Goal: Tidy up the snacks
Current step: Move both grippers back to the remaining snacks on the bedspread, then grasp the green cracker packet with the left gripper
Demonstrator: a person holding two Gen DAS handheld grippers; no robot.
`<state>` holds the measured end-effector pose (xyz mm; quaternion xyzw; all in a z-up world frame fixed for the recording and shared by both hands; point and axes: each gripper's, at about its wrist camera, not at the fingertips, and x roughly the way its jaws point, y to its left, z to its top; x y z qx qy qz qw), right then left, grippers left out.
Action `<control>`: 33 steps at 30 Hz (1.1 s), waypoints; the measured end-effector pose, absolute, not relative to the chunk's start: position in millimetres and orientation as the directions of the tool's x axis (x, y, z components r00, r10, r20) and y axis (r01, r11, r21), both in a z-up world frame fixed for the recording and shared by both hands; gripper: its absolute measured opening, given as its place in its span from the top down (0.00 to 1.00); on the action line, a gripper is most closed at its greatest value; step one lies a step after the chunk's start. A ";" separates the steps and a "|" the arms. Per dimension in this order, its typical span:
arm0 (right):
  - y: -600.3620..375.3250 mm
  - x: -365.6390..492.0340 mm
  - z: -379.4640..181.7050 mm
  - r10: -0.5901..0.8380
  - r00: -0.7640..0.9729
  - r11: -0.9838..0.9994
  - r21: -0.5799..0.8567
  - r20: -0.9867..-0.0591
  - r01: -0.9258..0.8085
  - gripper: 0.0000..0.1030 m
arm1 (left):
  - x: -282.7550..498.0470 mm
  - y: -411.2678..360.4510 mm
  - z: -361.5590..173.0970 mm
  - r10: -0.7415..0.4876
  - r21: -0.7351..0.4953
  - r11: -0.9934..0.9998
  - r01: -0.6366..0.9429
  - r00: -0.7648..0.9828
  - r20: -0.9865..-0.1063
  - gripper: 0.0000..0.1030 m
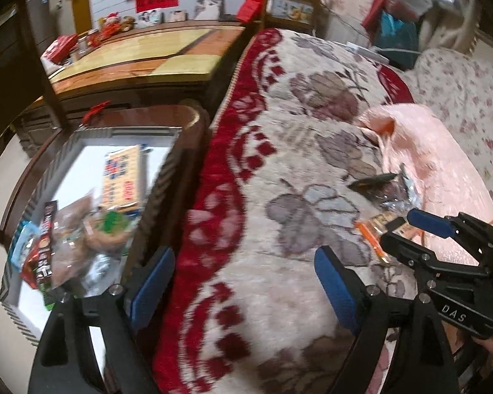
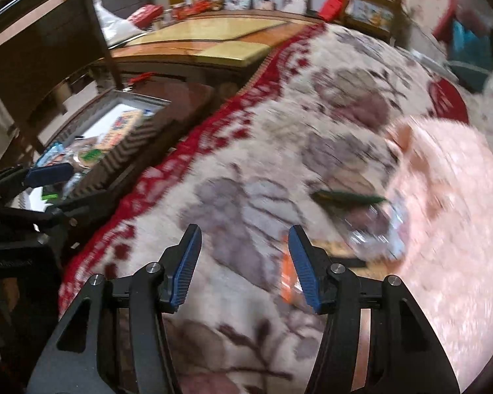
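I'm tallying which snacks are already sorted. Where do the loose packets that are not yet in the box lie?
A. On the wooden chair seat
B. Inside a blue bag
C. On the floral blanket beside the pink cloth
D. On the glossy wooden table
C: the orange packet and the foil wrapper lie on the floral blanket, at the edge of the pink cloth, apart from the box.

One box (image 1: 82,138) with grey zigzag rim, holding heap of snack packets (image 1: 69,239); number in heap cannot be told. On blanket (image 1: 279,131): one orange packet (image 1: 371,243), one dark green packet (image 1: 374,182), one clear crinkly wrapper (image 1: 401,197). One pink towel (image 1: 427,151). Two grippers, two blue fingers (image 2: 189,262) each.
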<state>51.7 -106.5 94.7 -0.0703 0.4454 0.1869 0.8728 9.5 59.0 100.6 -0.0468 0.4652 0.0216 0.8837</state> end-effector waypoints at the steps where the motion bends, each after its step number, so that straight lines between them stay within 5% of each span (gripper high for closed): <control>1: -119.0 51.3 91.2 0.255 0.532 0.929 0.052 -0.807 -0.367 0.47 | 11.5 53.1 100.2 -0.009 -0.060 0.996 -0.072 0.565 -0.825 0.14; 33: -226.7 61.9 58.9 0.220 0.522 0.972 0.141 -0.824 -0.188 0.47 | 97.0 -40.9 74.0 -0.128 -0.100 0.991 0.085 0.483 -0.866 0.14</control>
